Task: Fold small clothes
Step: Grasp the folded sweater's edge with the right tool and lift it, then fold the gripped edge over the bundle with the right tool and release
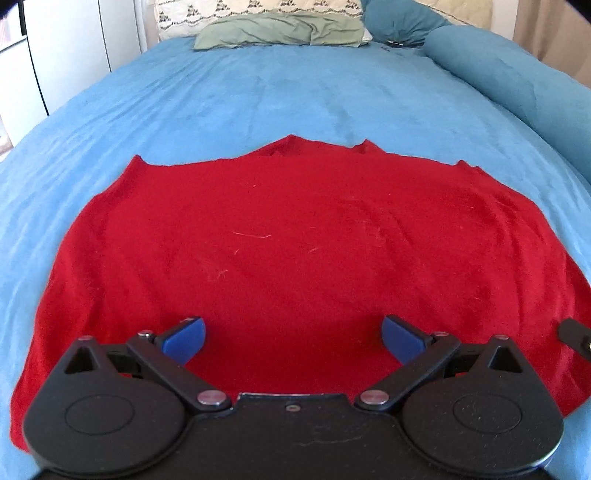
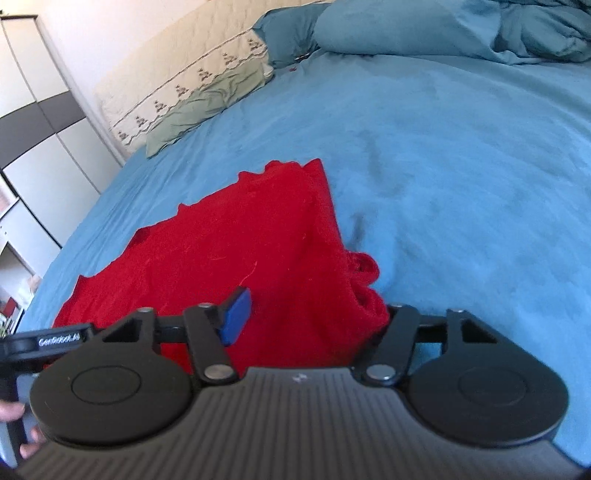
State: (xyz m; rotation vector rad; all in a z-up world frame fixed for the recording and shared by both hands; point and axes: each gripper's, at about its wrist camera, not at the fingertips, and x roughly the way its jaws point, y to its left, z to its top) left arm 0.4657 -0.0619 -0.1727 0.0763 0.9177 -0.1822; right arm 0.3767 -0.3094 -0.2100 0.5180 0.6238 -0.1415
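A red garment (image 1: 280,236) lies spread flat on the blue bed cover (image 1: 258,96). My left gripper (image 1: 293,338) is open, its blue pads wide apart just above the garment's near part. In the right wrist view the garment (image 2: 229,254) shows with its right edge bunched and raised. My right gripper (image 2: 310,314) is open over that edge. Its left blue pad (image 2: 236,321) shows; the right pad is hidden under the bunched red cloth (image 2: 365,295). The left gripper's body (image 2: 55,339) shows at the left of that view.
A green pillow (image 1: 280,31) and a patterned cream pillow (image 1: 258,9) lie at the head of the bed. A rolled teal duvet (image 1: 498,70) runs along the right side. White wardrobe doors (image 1: 55,48) stand to the left.
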